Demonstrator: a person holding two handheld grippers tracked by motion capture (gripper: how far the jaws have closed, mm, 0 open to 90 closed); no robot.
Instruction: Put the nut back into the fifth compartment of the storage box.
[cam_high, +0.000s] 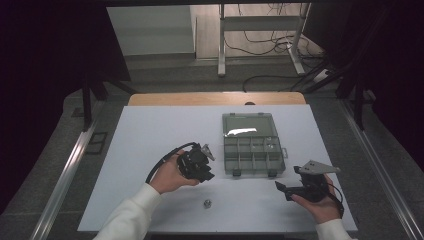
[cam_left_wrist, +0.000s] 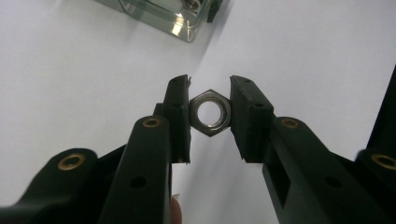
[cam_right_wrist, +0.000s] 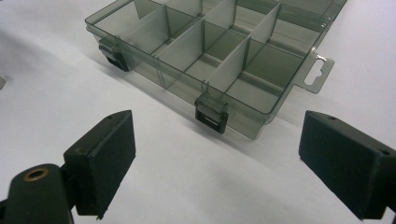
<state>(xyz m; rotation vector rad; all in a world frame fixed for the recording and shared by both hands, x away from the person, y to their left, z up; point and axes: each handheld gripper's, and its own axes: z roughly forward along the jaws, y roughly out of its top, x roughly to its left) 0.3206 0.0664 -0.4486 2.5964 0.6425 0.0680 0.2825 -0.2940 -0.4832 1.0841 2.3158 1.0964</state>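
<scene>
The left gripper (cam_high: 199, 162) sits at about nine o'clock from the organiser box (cam_high: 253, 144), held just above the table (cam_high: 150, 130). Its jaws are clamped on a hex nut (cam_left_wrist: 210, 112), gripped across its flats with the bore facing the camera, probably so it can drop flat into a compartment. A second nut (cam_high: 206, 203) lies loose on the table at six o'clock from that gripper, near the front edge. The box is open with its lid folded back, ready to receive parts. The right gripper (cam_high: 292, 189) rests at about four o'clock from the box, jaws spread wide and empty, seemingly waiting. One near compartment holds something brass-coloured, cut off at the frame edge; the box's other contents are too small to tell.
</scene>
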